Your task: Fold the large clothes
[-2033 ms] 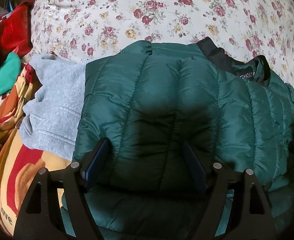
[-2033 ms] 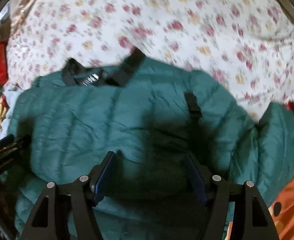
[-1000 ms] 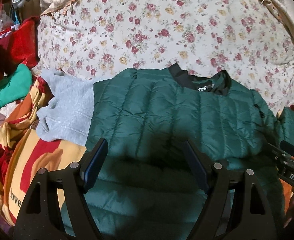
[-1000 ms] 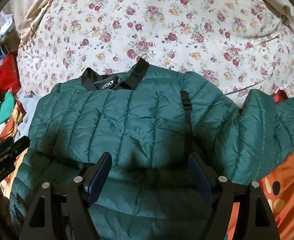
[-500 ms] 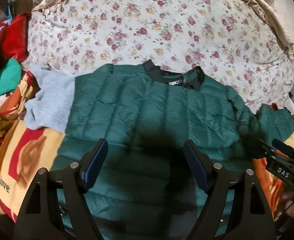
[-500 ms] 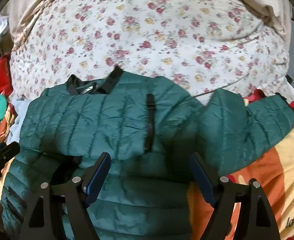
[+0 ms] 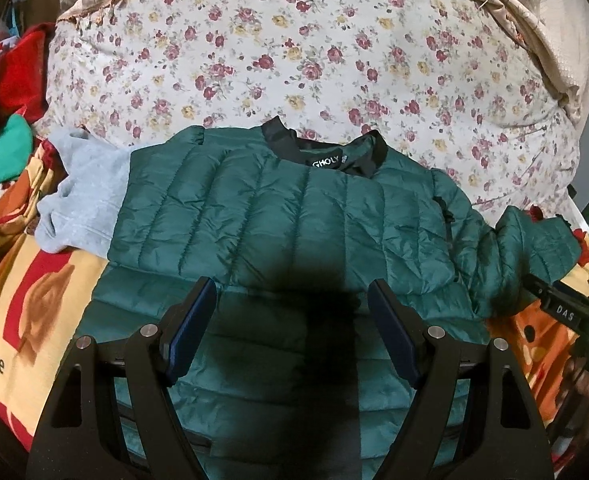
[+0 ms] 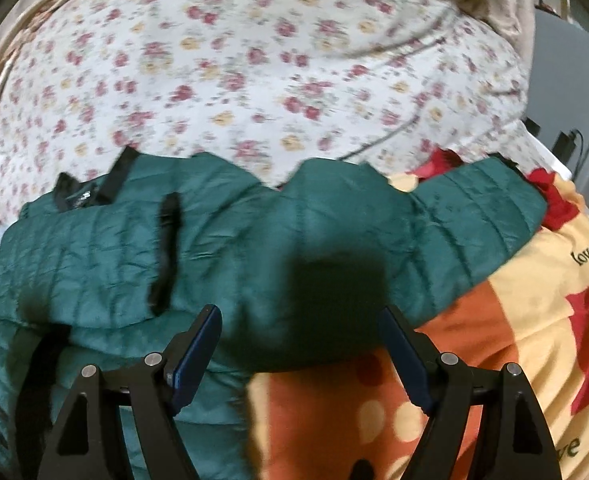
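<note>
Left gripper [image 7: 292, 316] jaws spread wide, nothing between the pads, hovering over the quilted back of the green puffer jacket [image 7: 294, 216]. Right gripper [image 8: 300, 344] equally wide, empty, poised above the outflung sleeve [image 8: 466, 216]. Jacket spread across the patterned blanket [image 8: 534, 320], collar [image 7: 326, 152] toward the floral quilt [image 7: 294, 40], lower half apparently already doubled over. Grey garment [image 7: 82, 192] tucked under the jacket's far side. Likely light, puffy, springy; slick shell prone to sliding and rebounding open. Best hold probably at the sleeve cuff or a stitched seam, pinching deep rather than skimming the padding.
</note>
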`<state>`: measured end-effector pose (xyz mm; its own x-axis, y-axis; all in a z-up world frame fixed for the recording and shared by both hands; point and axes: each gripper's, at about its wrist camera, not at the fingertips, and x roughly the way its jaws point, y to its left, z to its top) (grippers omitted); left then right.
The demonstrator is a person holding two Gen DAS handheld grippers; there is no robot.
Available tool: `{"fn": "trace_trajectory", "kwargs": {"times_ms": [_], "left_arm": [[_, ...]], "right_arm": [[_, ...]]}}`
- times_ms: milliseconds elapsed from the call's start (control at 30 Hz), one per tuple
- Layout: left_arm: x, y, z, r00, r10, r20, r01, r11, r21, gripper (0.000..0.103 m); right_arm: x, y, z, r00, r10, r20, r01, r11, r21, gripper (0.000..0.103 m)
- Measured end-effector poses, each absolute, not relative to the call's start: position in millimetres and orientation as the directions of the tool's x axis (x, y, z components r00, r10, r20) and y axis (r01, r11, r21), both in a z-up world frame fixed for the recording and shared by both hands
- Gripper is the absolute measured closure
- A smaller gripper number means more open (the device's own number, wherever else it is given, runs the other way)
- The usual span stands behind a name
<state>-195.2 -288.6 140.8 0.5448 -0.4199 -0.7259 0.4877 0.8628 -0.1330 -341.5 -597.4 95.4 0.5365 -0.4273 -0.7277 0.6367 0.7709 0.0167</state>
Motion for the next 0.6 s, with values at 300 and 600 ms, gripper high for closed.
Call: {"fn": "trace_trajectory", "kwargs": {"times_ms": [300,600], "left_arm": [[-190,-290,127,0.525,-0.407,-0.748,0.477,0.868,-0.137,0.024],[-184,-283,119,0.519,-0.414,-0.748,0.461,0.872,-0.164,0.024]], "right_arm": [[-363,-652,93,0.482,-0.479,-0.734,0.717,0.697,0.016,0.024],[-390,-714,89,0.407,-0.536,-0.74,0.815,0.578,0.029,0.024]]}}
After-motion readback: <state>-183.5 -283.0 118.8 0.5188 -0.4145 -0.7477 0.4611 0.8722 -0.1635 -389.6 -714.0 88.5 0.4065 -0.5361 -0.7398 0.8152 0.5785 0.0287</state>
